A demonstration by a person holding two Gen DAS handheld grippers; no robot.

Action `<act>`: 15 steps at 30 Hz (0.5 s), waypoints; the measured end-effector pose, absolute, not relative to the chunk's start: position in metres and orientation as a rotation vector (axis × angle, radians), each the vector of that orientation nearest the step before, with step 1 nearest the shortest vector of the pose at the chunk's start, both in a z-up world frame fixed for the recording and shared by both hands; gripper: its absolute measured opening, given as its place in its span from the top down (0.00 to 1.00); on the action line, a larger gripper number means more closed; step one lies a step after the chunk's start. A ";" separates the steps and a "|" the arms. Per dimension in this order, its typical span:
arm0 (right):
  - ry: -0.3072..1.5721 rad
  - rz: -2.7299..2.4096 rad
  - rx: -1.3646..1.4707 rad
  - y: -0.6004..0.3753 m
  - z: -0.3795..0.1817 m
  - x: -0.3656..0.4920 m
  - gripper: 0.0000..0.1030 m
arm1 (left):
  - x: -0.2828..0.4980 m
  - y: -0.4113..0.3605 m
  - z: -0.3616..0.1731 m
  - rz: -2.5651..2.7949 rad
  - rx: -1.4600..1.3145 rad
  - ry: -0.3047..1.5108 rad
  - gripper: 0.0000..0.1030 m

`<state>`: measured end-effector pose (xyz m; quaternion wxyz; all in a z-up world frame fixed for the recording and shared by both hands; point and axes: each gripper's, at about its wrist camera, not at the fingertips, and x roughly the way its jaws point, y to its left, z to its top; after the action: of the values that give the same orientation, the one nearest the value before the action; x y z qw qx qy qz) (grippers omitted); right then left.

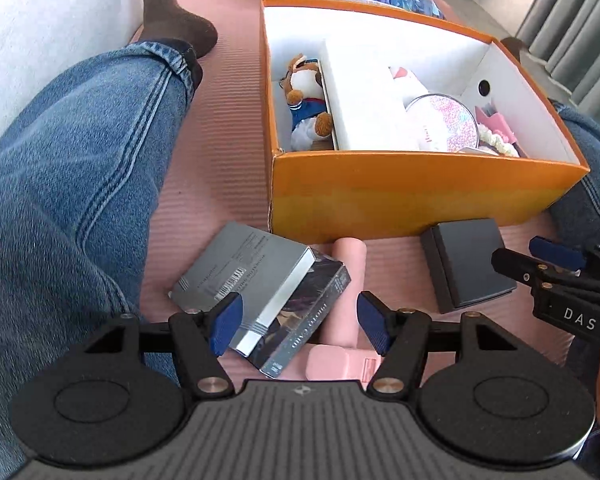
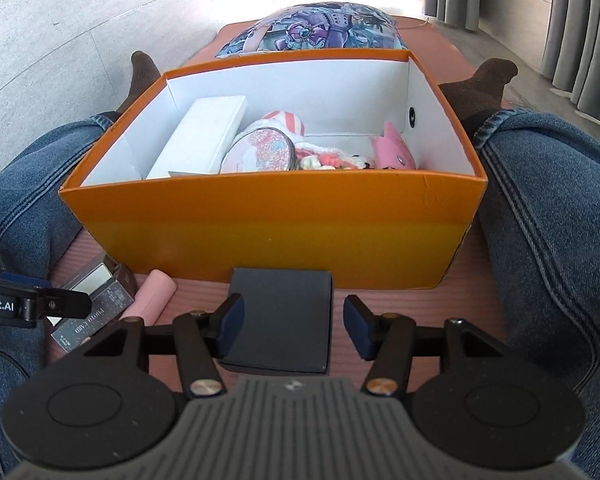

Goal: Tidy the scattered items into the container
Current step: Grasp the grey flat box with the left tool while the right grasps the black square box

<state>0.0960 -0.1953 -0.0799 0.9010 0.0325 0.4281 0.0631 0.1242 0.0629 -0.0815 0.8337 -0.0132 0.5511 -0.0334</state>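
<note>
Left gripper: jaws spread wide, hanging over the card box and the silver box; the pads press on nothing.
Right gripper: jaws apart, straddling the black box; its left pad looks close to or against the box's left edge, while the right pad stands clear, so nothing is gripped yet.
Orange box: the container, on the pink mat between the person's legs, already holding a plush dog, a white case, a round tin and small pink things.
Black box: flat on the mat, just in front of the orange box's near wall, toward its right corner.
Silver box: leaning across the card box, near the orange box's left corner.
Pink tube: on the mat beside the card box, its end near the orange box's near wall.
Pink clip: at the mat's near edge, under the left gripper.
Handling, black box: looks stiff and light with a smooth matte skin; probably best pinched across its two long sides, mid-length, so it stays level.
Handling, card box: glossy wrap, likely slippery; take the narrow sides squarely.
Risk: the silver box may slide off if the card box is lifted first.
</note>
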 end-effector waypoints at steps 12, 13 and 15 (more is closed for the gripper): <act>0.886 0.135 0.063 -0.194 -0.081 0.096 0.43 | 0.161 0.072 -0.091 -0.086 0.014 1.266 0.36; 0.887 0.135 0.065 -0.194 -0.081 0.096 0.43 | 0.162 0.074 -0.091 -0.091 0.001 1.272 0.38; 0.889 0.134 0.068 -0.195 -0.082 0.097 0.43 | 0.163 0.074 -0.093 -0.094 0.013 1.281 0.42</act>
<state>0.0971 -0.1949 -0.0819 0.9001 0.0330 0.4296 0.0647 0.1634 0.0740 -0.0933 0.8007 0.0059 0.5974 -0.0437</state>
